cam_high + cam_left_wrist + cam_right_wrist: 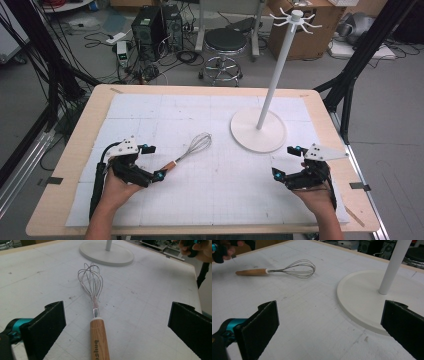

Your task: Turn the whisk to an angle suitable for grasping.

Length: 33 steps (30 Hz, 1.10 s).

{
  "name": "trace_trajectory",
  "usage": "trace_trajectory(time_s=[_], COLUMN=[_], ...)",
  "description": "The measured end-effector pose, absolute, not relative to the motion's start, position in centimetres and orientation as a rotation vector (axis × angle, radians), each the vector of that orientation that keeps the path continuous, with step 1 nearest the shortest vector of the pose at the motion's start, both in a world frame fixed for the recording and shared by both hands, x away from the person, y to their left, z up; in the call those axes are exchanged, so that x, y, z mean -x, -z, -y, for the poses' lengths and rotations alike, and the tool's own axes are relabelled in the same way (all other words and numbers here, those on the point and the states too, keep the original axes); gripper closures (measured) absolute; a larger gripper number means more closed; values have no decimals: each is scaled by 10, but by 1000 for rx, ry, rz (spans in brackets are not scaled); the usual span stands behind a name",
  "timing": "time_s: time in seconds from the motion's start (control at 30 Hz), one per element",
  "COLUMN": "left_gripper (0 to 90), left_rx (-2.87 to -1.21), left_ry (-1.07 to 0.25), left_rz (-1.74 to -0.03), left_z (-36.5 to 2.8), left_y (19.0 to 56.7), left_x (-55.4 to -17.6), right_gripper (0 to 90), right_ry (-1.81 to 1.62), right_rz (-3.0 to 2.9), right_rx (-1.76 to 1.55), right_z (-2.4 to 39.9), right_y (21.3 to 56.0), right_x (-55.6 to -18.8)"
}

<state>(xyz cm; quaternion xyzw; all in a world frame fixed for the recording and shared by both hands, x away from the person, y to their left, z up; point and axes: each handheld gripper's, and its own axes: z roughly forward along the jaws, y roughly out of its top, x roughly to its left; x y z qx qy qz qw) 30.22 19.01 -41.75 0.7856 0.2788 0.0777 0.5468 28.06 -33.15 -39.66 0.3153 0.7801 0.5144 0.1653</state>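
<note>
A wire whisk (pixel 192 148) with a wooden handle lies flat on the white gridded mat (pixel 215 200), wires pointing toward a white hook stand (pixel 259 130). My left gripper (pixel 152 162) is open at the handle's end; in the left gripper view the whisk (pixel 96 315) runs up between the spread jaws, untouched. My right gripper (pixel 288 162) is open low over the mat just in front of the stand's round base (pixel 359 297). The right gripper view has the whisk (pixel 284 270) far off at upper left.
The stand's tall pole (pixel 280 65) rises to a ring of hooks (pixel 296 19) at the back right. The mat covers a wooden table (pixel 75 145). Beyond the table are a stool (pixel 225 47), computer cases, cables and cardboard boxes on the floor.
</note>
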Motion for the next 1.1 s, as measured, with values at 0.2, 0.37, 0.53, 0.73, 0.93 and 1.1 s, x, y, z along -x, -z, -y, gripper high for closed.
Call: trace_trajectory(time_s=[0.2,0.37,0.53,0.73,0.93,1.1], left_gripper=[19,19,19,19,124,257], left_rx=[-1912,-1954,-1998,-2130,-2191,-2226], left_ry=[-195,-201,-184,-202,-196,-216], left_rz=[-686,-717,-731,-770,-774,-768], left_z=[-186,-183,-177,-170,-168,-165], left_y=[423,425,431,441,444,445], left_x=[-309,-314,-319,-322,-321,-319], right_gripper=[4,4,4,4,4,4], right_ry=[-1455,-1454,-1440,-1438,-1435,-1431], right_rz=[-2228,-2237,-2247,-2250,-2253,-2258], right_rx=[-904,-915,-918,-922,-918,-914], right_z=[331,330,330,329,329,328], right_y=[398,400,403,403,404,405], right_x=[-282,-283,-284,-284,-284,-284])
